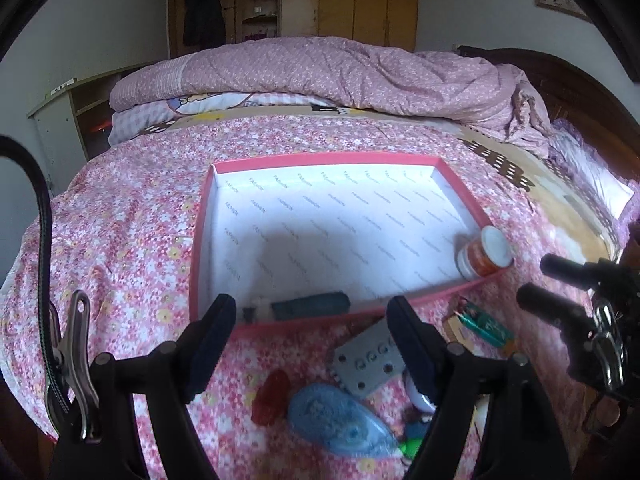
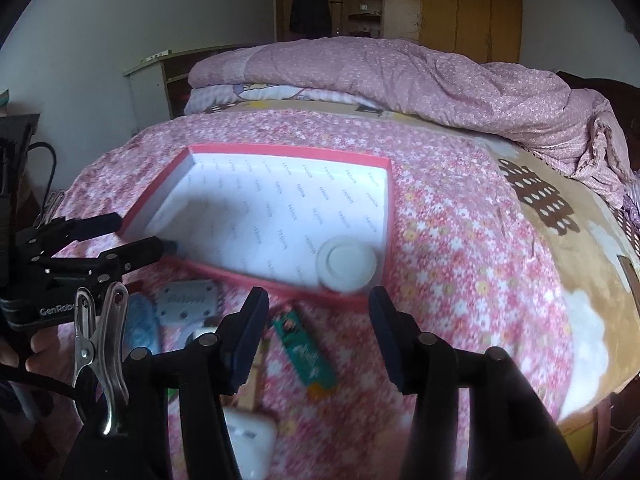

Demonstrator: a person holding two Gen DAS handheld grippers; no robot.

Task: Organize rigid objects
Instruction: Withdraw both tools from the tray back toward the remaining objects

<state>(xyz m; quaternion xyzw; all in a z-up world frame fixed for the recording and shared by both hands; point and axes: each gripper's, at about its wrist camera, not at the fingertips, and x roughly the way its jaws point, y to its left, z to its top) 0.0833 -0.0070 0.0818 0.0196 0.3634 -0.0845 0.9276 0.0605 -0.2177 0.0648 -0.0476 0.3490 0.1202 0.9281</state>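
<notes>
A pink-rimmed box [image 1: 460, 178], lined with white paper printed "FASHION", is seen on a flowered bedspread [image 1: 120, 220], an orange-labelled white-capped jar [image 1: 486, 254] lying in its near right corner, while the left gripper [image 1: 310, 344] and right gripper [image 2: 318, 334], the former marked "GenRob", are held apart and empty

A shallow pink box [image 1: 460, 184] with a white printed lining lies open on the flowered bedspread. Inside, a white-capped jar with an orange label [image 1: 486, 254] stands in its near right corner, and a dark teal oblong thing [image 1: 310, 304], perhaps a lighter, lies along the near wall. Just outside lie a grey metal plate [image 1: 366, 364], a blue tape dispenser [image 1: 340, 420], a red piece [image 1: 274, 396] and a green stick [image 2: 306, 354].
</notes>
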